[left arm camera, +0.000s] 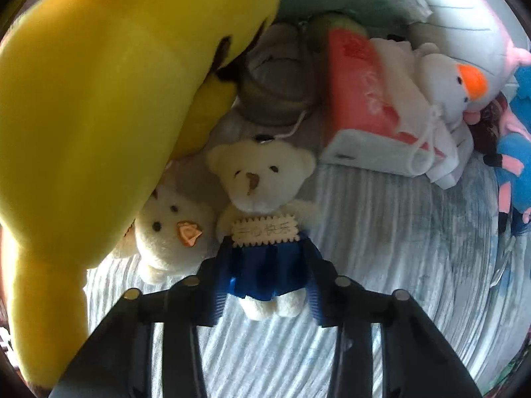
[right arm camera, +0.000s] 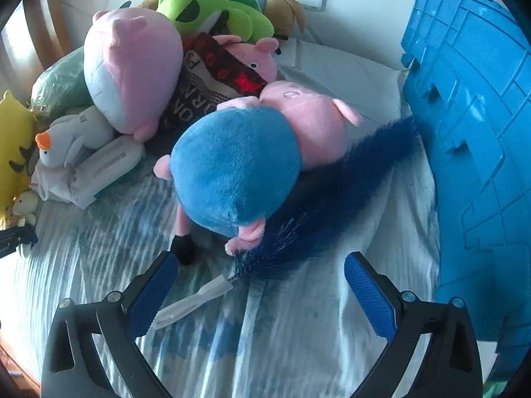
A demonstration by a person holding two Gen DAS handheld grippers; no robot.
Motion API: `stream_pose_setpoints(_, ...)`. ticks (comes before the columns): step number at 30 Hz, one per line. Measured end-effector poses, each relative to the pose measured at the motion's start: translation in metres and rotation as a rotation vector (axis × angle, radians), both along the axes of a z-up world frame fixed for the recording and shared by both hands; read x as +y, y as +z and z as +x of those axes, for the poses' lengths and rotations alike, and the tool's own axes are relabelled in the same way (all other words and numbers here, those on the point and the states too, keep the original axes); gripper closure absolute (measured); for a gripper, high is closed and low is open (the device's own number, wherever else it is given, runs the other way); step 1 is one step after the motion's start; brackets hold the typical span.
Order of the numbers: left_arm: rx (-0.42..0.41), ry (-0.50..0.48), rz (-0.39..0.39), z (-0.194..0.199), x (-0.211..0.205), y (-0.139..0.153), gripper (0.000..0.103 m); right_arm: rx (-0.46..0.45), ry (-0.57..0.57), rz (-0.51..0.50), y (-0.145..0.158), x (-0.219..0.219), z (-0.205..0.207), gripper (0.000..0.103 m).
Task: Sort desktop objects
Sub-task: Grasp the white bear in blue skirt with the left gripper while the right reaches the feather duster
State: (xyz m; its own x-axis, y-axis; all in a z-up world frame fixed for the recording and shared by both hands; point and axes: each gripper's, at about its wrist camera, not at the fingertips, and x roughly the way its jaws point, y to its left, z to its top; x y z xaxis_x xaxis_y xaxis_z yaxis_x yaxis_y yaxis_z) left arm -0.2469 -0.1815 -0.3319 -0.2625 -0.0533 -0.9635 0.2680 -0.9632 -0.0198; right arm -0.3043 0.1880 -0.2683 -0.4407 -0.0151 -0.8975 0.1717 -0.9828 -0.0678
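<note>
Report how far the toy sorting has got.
Nothing looks sorted yet: no toy shows in the blue crate. In hand: the left gripper is closed on the small cream bear in a blue skirt. The right gripper is open, near the blue-bodied pig plush. The plush pile is left.

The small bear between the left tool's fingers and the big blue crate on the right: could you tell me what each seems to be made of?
The small bear looks like cream plush fabric: fuzzy, matte pile, with a pleated blue skirt that appears to be shinier cloth. The blue crate looks like rigid moulded plastic: smooth, slightly glossy walls with raised ribs.
</note>
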Motion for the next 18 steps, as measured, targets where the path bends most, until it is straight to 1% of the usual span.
stream_pose_setpoints(3,0.001,-0.010,0.007,0.002,0.003,0.006,0.075,-0.004,-0.006,-0.001,-0.003,0.001,-0.001,0.001)
stream_pose_setpoints(8,0.016,-0.031,0.019,0.007,0.014,0.016,0.075,-0.004,-0.023,0.003,-0.006,0.008,-0.001,0.001)
stream_pose_setpoints(14,0.037,-0.040,0.018,0.011,0.022,0.025,0.075,-0.022,-0.052,0.005,-0.022,0.015,-0.013,0.002)
stream_pose_setpoints(15,0.037,-0.040,0.017,0.011,0.022,0.025,0.075,-0.026,-0.056,0.007,-0.025,0.015,-0.015,0.004)
stream_pose_setpoints(16,0.037,-0.040,0.013,0.012,0.022,0.025,0.075,-0.033,-0.056,0.011,-0.028,0.015,-0.018,0.010)
stream_pose_setpoints(18,0.037,-0.041,0.007,0.013,0.022,0.026,0.075,-0.058,-0.054,0.023,-0.038,0.013,-0.023,0.019)
